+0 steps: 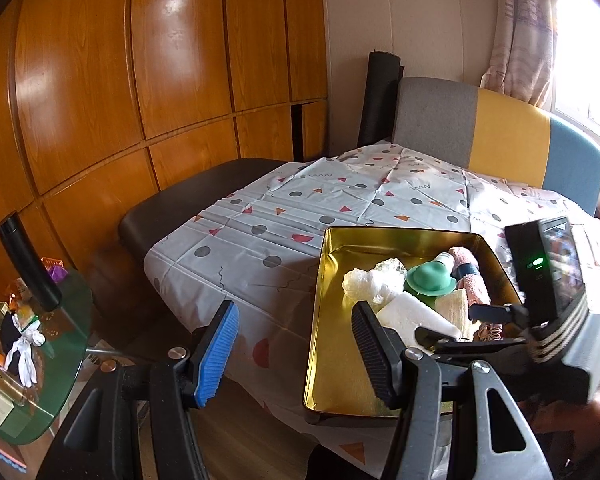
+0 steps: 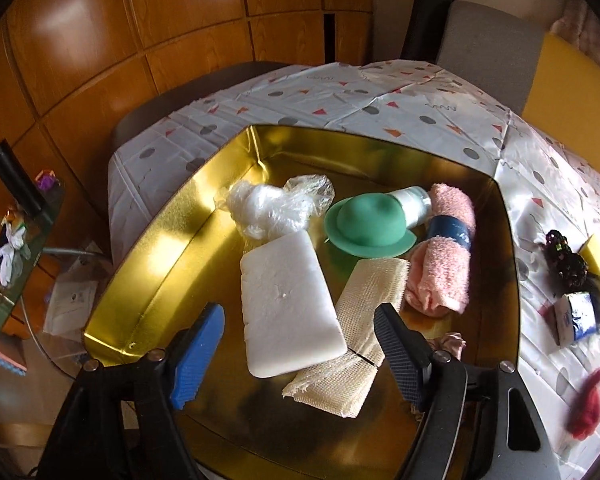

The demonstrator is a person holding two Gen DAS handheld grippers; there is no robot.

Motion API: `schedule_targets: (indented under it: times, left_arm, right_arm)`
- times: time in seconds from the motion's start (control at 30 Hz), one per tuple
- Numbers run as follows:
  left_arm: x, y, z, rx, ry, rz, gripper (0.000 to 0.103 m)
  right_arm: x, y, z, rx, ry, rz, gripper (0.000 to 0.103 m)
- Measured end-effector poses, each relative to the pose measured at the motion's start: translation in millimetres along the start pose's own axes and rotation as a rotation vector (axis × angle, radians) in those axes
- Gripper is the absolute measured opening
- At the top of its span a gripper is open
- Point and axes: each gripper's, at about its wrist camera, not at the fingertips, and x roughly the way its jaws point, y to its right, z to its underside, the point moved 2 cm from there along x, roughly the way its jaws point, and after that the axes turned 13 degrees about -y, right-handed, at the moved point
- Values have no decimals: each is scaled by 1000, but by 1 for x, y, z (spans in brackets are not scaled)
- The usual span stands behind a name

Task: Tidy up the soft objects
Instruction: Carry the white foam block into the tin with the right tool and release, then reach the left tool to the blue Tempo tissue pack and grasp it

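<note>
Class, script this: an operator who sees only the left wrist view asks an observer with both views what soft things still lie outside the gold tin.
Operator: The right tool blocks the cloth beyond the gold tin. Is anything soft left out there?
Observer: Yes, a red fluffy tuft lies on the tablecloth, to the right of the tin.
Operator: Anything else?
Observer: A dark sequinned bundle lies further back, beside a yellow block.
</note>
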Motion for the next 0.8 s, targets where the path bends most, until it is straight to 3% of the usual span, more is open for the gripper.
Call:
schedule_targets:
  times: [0.37,0.8]
  left_arm:
    - [-1,13,-1,37,-4,7,60]
    - [-2,47,-4,125,-5,22,60]
  right_arm:
    - [-47,39,24,68,107,61,79]
    - [-91,131,78,217,154,186,79]
